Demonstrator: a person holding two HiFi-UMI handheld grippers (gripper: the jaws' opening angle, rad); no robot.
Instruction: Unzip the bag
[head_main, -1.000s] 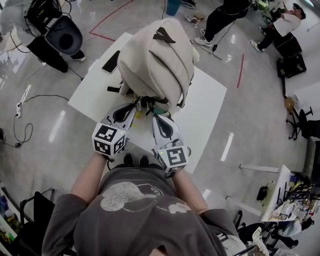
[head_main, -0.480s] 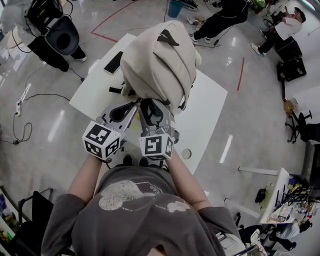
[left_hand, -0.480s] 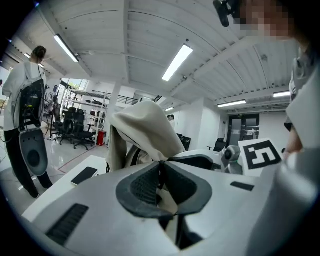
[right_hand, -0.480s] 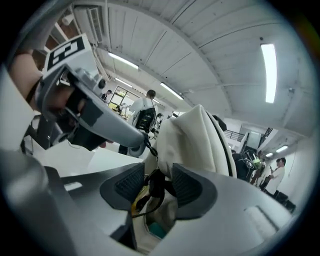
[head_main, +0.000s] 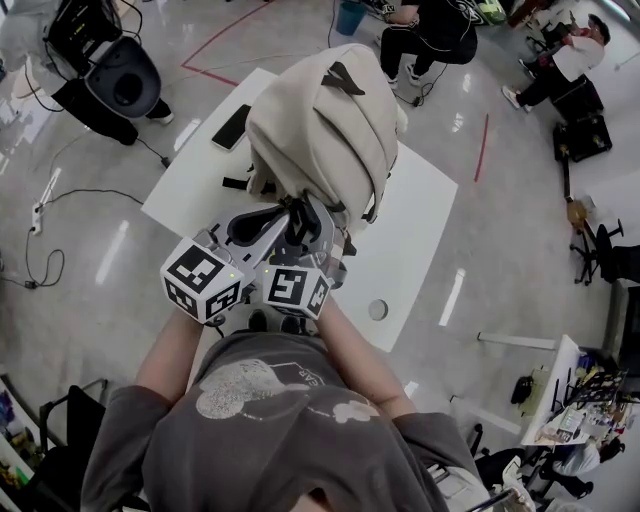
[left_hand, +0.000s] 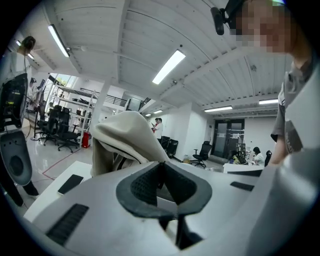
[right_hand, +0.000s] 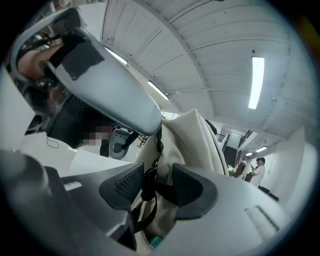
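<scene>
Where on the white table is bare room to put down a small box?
Bare: the strip between the backpack and the right edge of the table, and the left corner beside the phone. Crowded: the backpack's near side, in front of the person.

Head view: high up, looking steeply down on table (head_main: 420, 230) and backpack (head_main: 325, 120). Gripper views: low, close, near-level, both facing that backpack.

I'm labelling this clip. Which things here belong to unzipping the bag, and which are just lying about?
Job: beige backpack; its dark pull cord; left gripper; right gripper, fingers just opened, cord between them.
Lying about: phone; small round thing on the table.
</scene>
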